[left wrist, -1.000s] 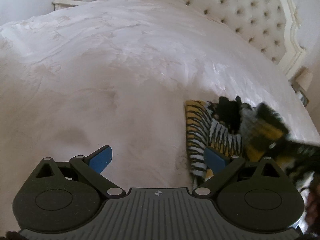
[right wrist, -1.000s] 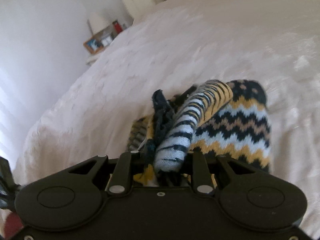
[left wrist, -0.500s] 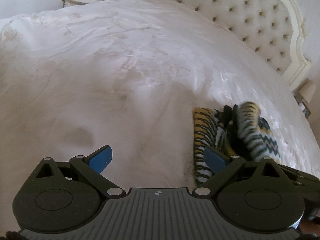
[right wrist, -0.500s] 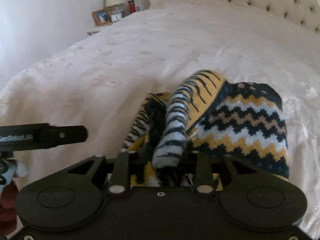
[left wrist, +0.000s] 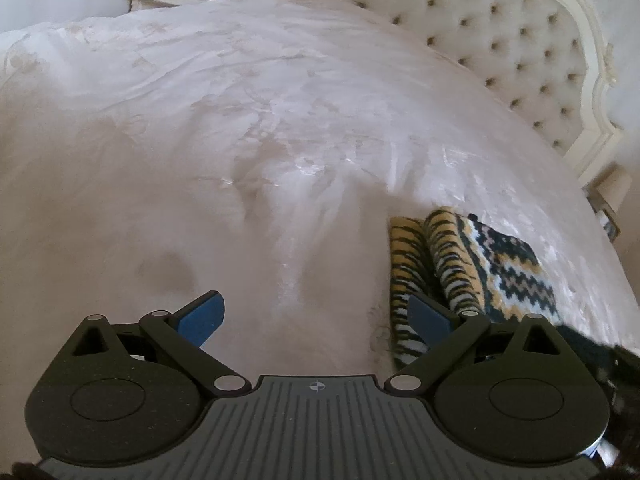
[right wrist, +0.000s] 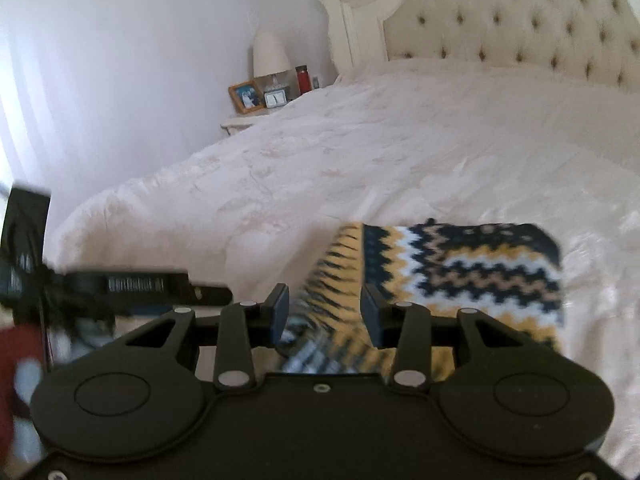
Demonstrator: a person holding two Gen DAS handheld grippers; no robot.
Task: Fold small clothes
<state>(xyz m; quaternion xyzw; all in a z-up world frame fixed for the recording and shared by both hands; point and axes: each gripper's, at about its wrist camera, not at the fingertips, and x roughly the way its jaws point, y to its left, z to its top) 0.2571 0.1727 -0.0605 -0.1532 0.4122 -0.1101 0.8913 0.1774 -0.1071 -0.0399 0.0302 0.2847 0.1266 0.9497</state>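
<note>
A small knitted garment (left wrist: 480, 272), striped and zigzagged in yellow, black, white and pale blue, lies folded on the pale bedspread (left wrist: 280, 140). My left gripper (left wrist: 312, 304) hovers open just left of it, with only bedspread between the blue pads; the right pad (left wrist: 430, 318) overlaps the garment's striped edge in the picture. In the right wrist view the garment (right wrist: 460, 272) lies flat just beyond my right gripper (right wrist: 325, 300). Its jaws stand apart and the pads press on nothing; the blurred striped edge shows in the gap below them.
A tufted cream headboard (left wrist: 500, 40) runs along the far side. A nightstand (right wrist: 240, 122) holds a photo frame (right wrist: 246, 96), a red bottle (right wrist: 303, 79) and a lamp (right wrist: 270, 54). The black side of the left tool (right wrist: 140, 284) lies at the left.
My right gripper went from shut on the bunched garment to open and drew back. The garment dropped from a raised bundle to a flat fold on the bed. The left gripper stayed open.
</note>
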